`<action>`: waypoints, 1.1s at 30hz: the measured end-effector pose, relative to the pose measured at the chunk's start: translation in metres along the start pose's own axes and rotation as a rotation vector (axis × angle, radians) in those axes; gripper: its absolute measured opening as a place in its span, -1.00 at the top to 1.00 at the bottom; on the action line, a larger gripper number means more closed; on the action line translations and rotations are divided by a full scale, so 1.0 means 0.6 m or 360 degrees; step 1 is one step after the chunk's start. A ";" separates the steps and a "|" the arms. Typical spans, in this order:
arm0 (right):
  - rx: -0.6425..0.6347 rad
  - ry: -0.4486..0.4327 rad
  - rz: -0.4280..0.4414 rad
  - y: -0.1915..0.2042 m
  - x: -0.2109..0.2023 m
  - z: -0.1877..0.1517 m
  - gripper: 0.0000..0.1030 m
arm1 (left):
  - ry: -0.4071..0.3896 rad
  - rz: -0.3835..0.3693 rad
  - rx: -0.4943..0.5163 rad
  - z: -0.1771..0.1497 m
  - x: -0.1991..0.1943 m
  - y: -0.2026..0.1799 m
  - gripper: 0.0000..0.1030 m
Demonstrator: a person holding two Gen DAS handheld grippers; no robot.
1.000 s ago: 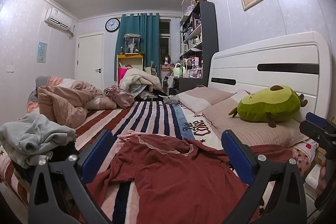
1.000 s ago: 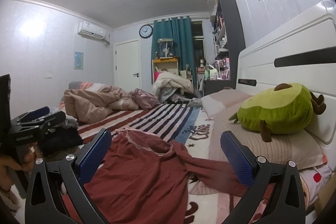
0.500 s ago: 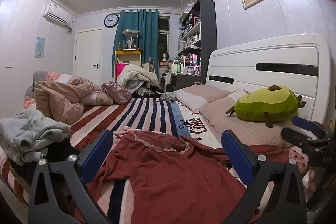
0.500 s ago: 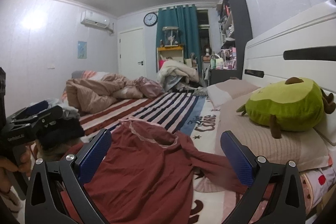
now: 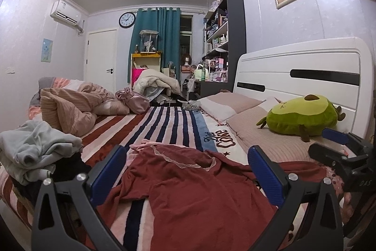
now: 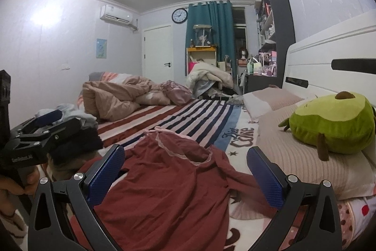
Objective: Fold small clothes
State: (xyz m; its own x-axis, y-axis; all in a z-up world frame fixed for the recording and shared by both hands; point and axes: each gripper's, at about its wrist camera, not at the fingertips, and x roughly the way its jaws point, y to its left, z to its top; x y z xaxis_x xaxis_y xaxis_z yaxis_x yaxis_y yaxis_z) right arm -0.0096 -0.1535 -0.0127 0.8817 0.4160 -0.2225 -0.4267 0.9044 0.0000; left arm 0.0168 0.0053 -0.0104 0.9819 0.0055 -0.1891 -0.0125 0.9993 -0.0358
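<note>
**Both grippers open above an unfolded red garment**

The left gripper (image 5: 185,168) stood wide open and held nothing; its two blue pads framed the lower part of the left wrist view. Between and below them lay the red garment (image 5: 188,189), spread loosely on the striped bedcover (image 5: 164,124), with its lace-trimmed neckline near the middle of the frame and wrinkles across the body. In the left part of that frame a heap of grey clothes (image 5: 35,149) lay well apart from the garment.

The right gripper (image 6: 185,168) was also wide open and empty. In its view the garment filled the lower middle, and one sleeve ran toward the lower right, close to the pillow (image 6: 300,157) under the green avocado plush (image 6: 333,124).

The step in hand seemed to be the approach before the first grasp: no fold was made yet. The next move probably calls for lowering each gripper onto an edge or a sleeve, pinching only one layer, and flattening the cloth before folding.
</note>
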 end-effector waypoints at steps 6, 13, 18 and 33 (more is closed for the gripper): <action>-0.0003 -0.0003 0.0065 0.004 -0.002 0.003 -1.00 | 0.0025 0.0023 -0.0014 -0.004 0.007 0.010 -0.98; -0.0088 -0.0036 -0.0009 0.020 -0.003 -0.002 -1.00 | 0.0062 0.0046 -0.0027 -0.013 0.017 0.026 -0.98; -0.0092 -0.0052 0.0063 0.026 0.000 -0.013 -1.00 | 0.0121 0.0076 -0.0047 -0.027 0.030 0.049 -0.98; 0.0101 0.0366 0.0087 -0.046 0.078 -0.143 -0.98 | 0.0698 0.0173 -0.0262 -0.242 0.082 0.260 -0.32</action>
State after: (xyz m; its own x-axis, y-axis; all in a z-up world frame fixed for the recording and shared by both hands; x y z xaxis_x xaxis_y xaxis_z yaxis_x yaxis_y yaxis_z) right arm 0.0260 -0.1669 -0.1070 0.7856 0.4382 -0.4368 -0.4524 0.8884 0.0777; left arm 0.0359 0.1558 -0.1676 0.8015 0.0580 -0.5952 -0.1754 0.9743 -0.1413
